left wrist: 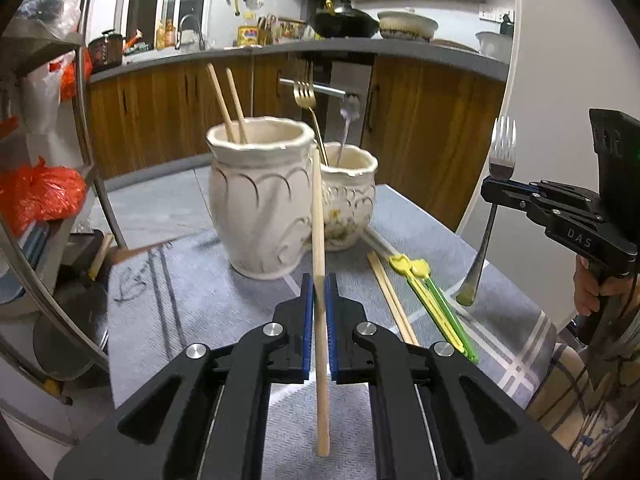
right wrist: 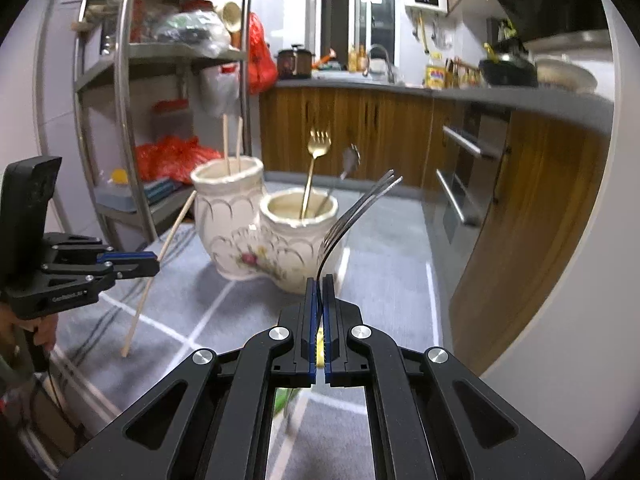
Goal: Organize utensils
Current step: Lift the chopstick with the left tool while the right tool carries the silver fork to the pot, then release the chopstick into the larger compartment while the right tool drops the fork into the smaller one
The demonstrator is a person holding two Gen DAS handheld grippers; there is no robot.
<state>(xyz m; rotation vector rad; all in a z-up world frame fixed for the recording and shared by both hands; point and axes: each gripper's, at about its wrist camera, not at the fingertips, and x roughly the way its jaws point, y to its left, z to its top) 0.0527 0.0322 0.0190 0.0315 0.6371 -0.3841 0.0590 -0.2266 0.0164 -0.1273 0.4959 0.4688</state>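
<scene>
Closest to the left wrist camera, the left gripper (left wrist: 319, 280) has its blue pads pressed together on a wooden chopstick (left wrist: 319, 216), which stands nearly upright and is lifted clear of the grey tablecloth (left wrist: 192, 280). Over on the right, the right gripper (right wrist: 319, 280) is likewise clamped tight on the handle of a silver fork (right wrist: 352, 216), tines up and curving away, the handle end hanging free above the cloth. On the cloth just right of the left gripper lie a loose wooden chopstick (left wrist: 390, 300) and a yellow-and-green pair of training chopsticks (left wrist: 432, 300), side by side. Behind them stand two cream ceramic jars, touching each other: the taller jar (left wrist: 260, 200) holds two wooden chopsticks (left wrist: 230, 104), and the shorter jar (left wrist: 348, 200) beside it holds a gold fork (left wrist: 306, 98) and a silver utensil (left wrist: 349, 120) too blurred to name. Farther back runs a kitchen counter (left wrist: 400, 50) over wooden cabinets.
</scene>
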